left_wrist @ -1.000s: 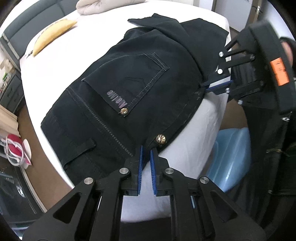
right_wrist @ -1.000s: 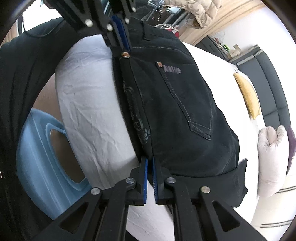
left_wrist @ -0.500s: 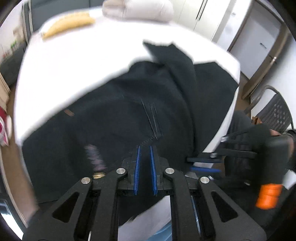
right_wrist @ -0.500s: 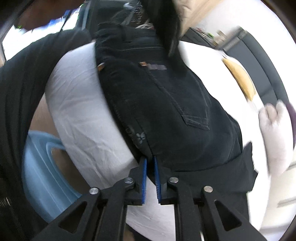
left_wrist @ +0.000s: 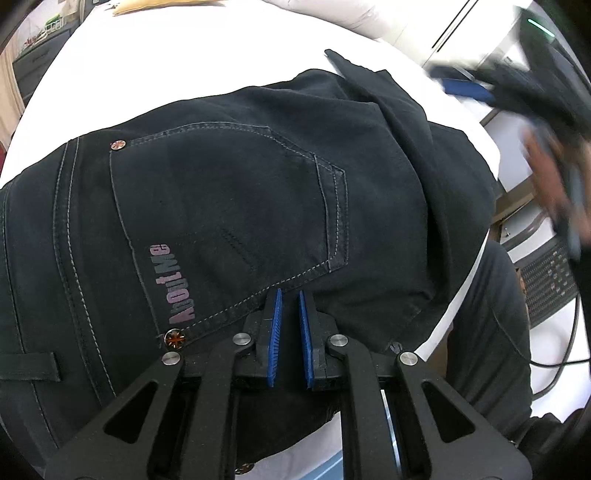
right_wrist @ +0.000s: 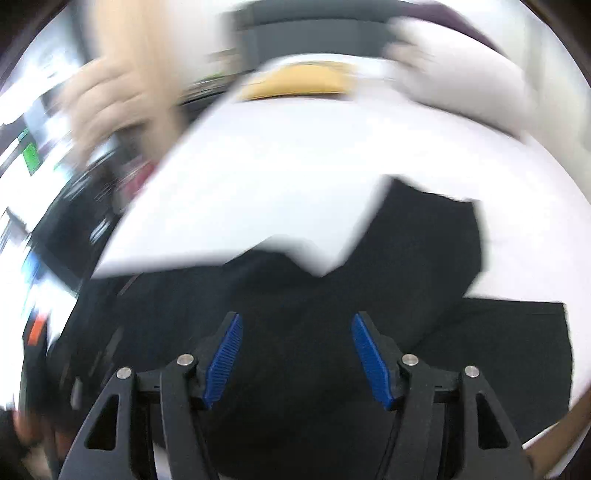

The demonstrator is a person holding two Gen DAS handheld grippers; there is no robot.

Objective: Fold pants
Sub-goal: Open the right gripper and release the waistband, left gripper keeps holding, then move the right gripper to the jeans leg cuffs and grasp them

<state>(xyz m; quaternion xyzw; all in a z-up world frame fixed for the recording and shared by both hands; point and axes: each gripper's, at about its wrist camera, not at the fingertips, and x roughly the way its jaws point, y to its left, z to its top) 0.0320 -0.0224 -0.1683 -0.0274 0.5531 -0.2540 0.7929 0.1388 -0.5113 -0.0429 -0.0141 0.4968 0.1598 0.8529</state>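
Where the black pants (left_wrist: pixel 258 206) are spread seat-up over the near edge of a white-covered bed (left_wrist: pixel 192 62), a back pocket with grey stitching and a printed logo is seen just ahead of the left gripper (left_wrist: pixel 290 325). Its blue pads are drawn close together, and dark fabric is pinched between them at the pocket's lower seam. A copper rivet is set just left of these jaws.

From the right wrist view, much blurred, the pants (right_wrist: pixel 369 295) are seen below and ahead of the right gripper (right_wrist: pixel 295 350), whose jaws are opening; the pads stand wide apart and nothing is pressed by them, though cloth lies beyond the gap. One dark flap is laid out to the right of these jaws.

Beyond the pants, bare white sheet is shown. A yellow cushion (right_wrist: pixel 306 83) and a pale pillow (right_wrist: pixel 461 74) are placed at the far edge of the bed. White cupboard doors (left_wrist: pixel 461 33) are seen far right of the left jaws, and a dark mesh chair (left_wrist: pixel 550 280) is found at their right.
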